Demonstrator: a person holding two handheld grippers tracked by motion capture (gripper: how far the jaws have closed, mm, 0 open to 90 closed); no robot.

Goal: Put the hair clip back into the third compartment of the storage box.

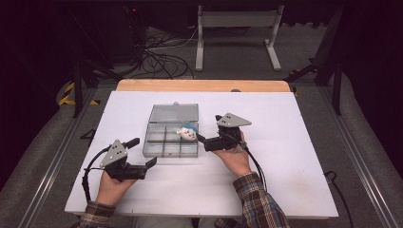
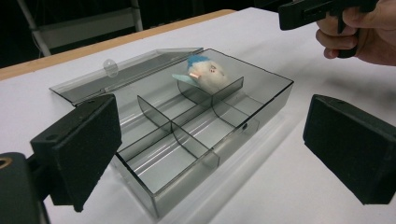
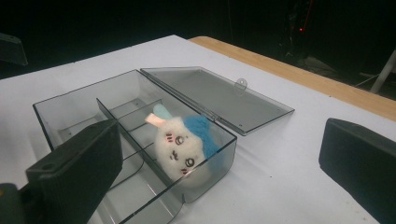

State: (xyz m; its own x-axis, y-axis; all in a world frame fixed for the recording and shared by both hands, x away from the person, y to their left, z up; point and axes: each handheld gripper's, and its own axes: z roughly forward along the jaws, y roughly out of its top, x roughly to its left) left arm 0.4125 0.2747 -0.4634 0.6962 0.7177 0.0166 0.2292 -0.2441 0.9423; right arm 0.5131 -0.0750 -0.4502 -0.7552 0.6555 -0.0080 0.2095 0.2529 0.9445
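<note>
Small white plush toy w/ blue hood (image 3: 184, 151) lies in far-right compartment of clear grey plastic divided box (image 1: 164, 149), lid flat open behind. Right gripper (image 1: 203, 140) just beside it, jaws wide apart, empty. Left gripper (image 1: 142, 153) near box's front-left corner, also wide open, holding nothing.

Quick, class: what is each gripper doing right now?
Left gripper: open, holding nothing.
Right gripper: open, holding nothing, near the plush toy.

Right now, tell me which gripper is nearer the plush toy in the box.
Right. The right gripper sits just beside the box's right wall, close to the plush toy in the far right compartment. The left gripper lies off the box's near left corner, farther away.
</note>
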